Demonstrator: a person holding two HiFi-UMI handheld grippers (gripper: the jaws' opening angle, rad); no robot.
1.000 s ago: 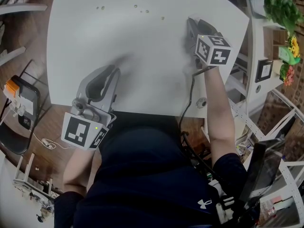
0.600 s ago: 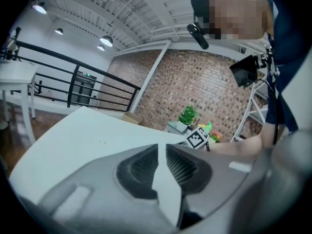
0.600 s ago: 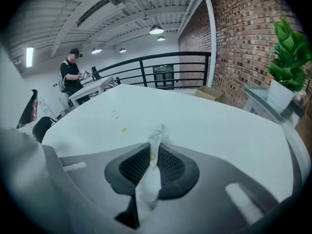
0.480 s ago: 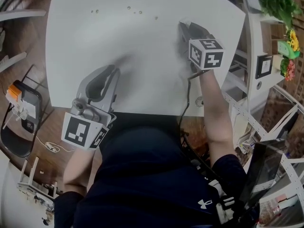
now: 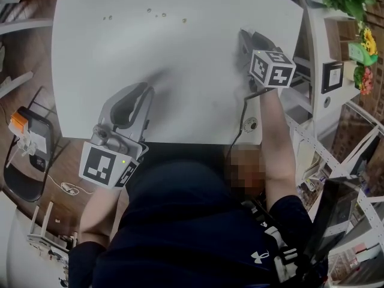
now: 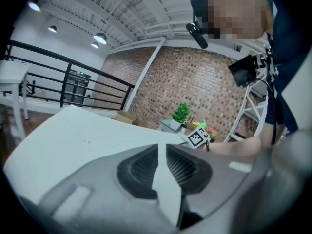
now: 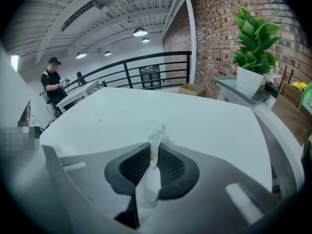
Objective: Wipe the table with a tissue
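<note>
**Left tool pinched narrow, right tool holding the tissue**

Behind your left gripper (image 5: 143, 89) and to its left, off the table, stands a dark chair (image 5: 24, 143). The gripper itself sits low over the near part of the white table (image 5: 180, 71). Its jaws are drawn to a thin slit, and only tabletop shows between them. Ahead of it and a little to its right, small crumbs (image 5: 157, 14) dot the far part of the table.

Your right gripper (image 5: 243, 35) is well to the right, close to the table's right edge. Its jaws are clamped on a twisted white tissue (image 7: 157, 136), whose crumpled tip pokes out just past the pads. From above, the gripper hides the tissue. The crumbs lie ahead and to the left of this tool. A dark cable (image 5: 239, 128) trails back from it over the near edge.

Just right of that tool stand white shelves (image 5: 315, 59), a potted plant (image 7: 253, 38) and yellow flowers (image 5: 366, 41). Far ahead runs a black railing (image 7: 141, 74).
</note>
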